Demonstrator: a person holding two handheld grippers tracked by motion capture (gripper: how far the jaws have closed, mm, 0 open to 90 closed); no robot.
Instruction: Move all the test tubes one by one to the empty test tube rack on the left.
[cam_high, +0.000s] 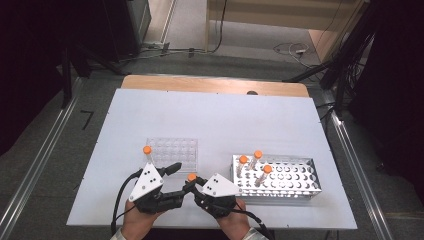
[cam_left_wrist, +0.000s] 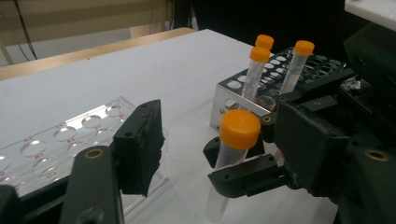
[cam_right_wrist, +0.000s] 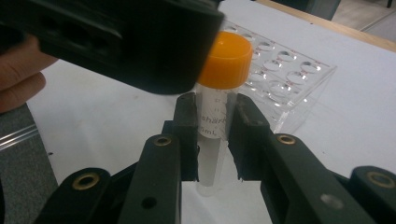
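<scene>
A clear tube with an orange cap (cam_high: 192, 177) stands upright just above the white table, near its front edge. My right gripper (cam_right_wrist: 215, 126) is shut on the tube (cam_right_wrist: 224, 60) below its cap, and the printed scale shows between the pads. My left gripper (cam_left_wrist: 219, 140) faces it from the left with its jaws on either side of the cap (cam_left_wrist: 239, 129). A gap shows between the left jaw's pad and the cap, so nothing is pinched. In the high view the left gripper (cam_high: 180, 181) and the right gripper (cam_high: 195, 186) meet tip to tip.
A clear plastic well rack (cam_high: 175, 150) lies just behind the grippers, with one orange-capped tube (cam_high: 147, 150) at its near left corner. A perforated metal rack (cam_high: 290, 177) at the right holds three capped tubes (cam_high: 257, 155). Hands grip both tools at the table's front edge.
</scene>
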